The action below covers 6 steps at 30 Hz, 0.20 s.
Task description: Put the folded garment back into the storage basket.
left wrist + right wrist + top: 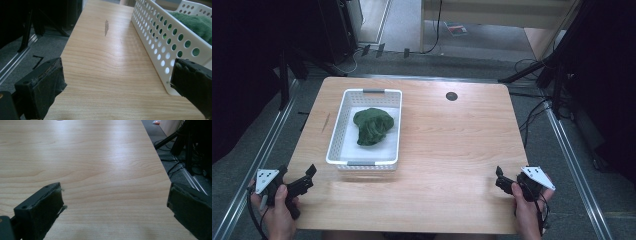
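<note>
The green cloth (373, 126) lies bunched in a heap inside the white perforated basket (339, 131), which stands on the left half of the bench (452, 145), its long axis running away from me toward the far edge. The cloth sits in the middle to far part of the basket, with bare white floor showing at the near end. From my left claw (307, 178), the basket's near left corner is just ahead and to the right; in the left gripper view its holed side wall (160, 42) runs off past the right jaw, with green (197, 23) showing over the rim. That claw is spread wide and holds nothing. My right claw (501, 179) hovers at the near right of the bench, well apart from the basket, also wide open and empty, with plain wood ahead of it. I judge the left claw the nearer one for the reach: it would have to lift over the near rim and go forward and rightward to come down on the heap.
</note>
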{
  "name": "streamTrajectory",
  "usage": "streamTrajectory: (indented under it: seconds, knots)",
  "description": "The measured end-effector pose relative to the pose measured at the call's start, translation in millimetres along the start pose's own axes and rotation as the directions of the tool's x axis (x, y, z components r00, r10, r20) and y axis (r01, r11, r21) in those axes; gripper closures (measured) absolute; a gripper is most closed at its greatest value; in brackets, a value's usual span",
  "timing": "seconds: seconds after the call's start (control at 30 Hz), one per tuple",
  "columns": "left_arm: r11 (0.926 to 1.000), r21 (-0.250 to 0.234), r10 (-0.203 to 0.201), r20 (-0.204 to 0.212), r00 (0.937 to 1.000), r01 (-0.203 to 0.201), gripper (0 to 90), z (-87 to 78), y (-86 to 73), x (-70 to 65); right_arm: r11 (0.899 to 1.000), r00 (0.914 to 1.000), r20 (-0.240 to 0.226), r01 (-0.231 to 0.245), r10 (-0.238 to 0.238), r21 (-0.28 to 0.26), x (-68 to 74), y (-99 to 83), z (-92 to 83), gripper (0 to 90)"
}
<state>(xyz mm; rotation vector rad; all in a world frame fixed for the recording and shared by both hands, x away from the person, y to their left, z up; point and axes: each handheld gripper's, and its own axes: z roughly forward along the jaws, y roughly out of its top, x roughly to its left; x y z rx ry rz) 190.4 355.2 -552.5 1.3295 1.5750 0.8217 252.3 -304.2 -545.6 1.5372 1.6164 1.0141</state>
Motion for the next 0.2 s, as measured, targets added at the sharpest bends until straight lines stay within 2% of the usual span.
streamTrajectory:
  seconds: [0.07,0.2]
  knots:
    - [0.9996,0.028,-0.005,0.028,0.9996,0.005,0.0,0.8,0.2,0.7,1.000,1.0000,0.001,0.000,0.000,0.001,0.0,0.0,0.0,0.6]
    - [0.9995,0.030,-0.002,0.013,0.9999,0.002,0.0,1.0,0.3,0.1,1.000,1.0000,0.003,0.005,-0.005,-0.003,0.2,-0.1,0.1,0.6]
